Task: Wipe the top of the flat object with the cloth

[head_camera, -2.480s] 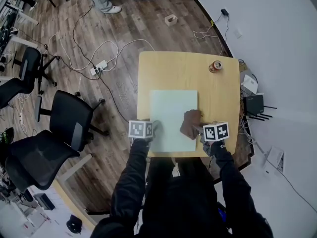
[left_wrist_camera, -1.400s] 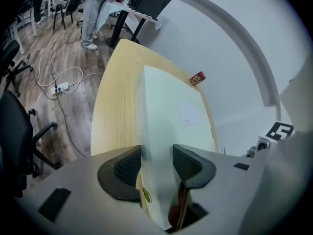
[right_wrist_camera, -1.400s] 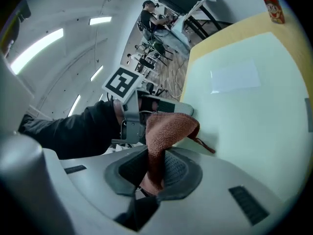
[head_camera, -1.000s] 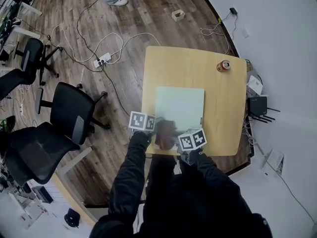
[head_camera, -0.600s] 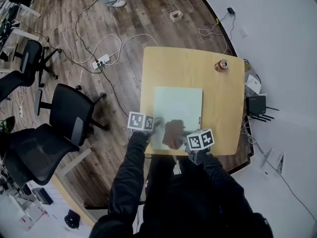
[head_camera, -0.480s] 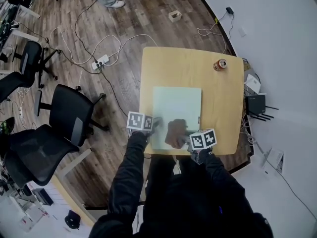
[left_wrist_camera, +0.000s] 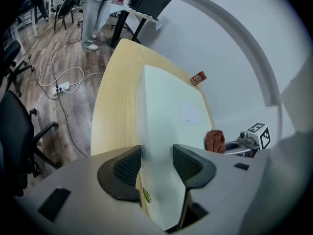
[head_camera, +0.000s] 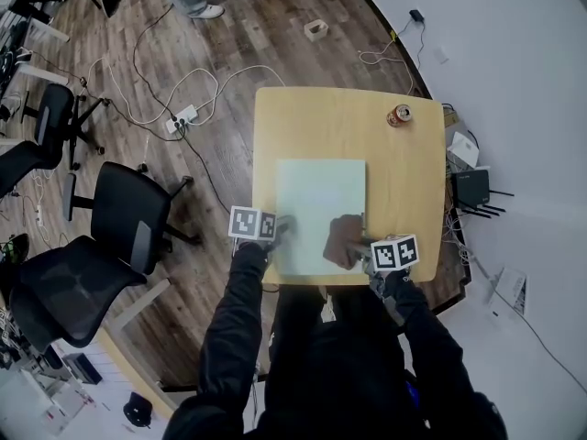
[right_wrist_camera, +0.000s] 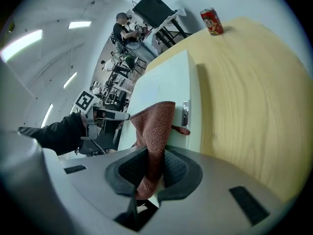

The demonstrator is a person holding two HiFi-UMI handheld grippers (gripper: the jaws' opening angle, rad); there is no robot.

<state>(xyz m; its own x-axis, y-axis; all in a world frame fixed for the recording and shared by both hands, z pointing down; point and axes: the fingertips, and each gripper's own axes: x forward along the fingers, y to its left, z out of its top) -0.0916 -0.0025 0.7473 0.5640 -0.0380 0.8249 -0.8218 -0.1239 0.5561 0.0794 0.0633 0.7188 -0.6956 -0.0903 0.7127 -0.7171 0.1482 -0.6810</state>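
The right hand-held gripper [right_wrist_camera: 154,169] pinches nubby rust cloth [right_wrist_camera: 154,124], left hand-held gripper [left_wrist_camera: 156,163] clamps smooth pale flat object [left_wrist_camera: 166,104]

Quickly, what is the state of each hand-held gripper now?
Left hand-held gripper: closed on the flat board, at its near edge.
Right hand-held gripper: closed on the cloth.

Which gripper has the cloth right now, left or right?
The right gripper, shut on the reddish-brown cloth. The left gripper instead clamps an edge of the pale green flat object.
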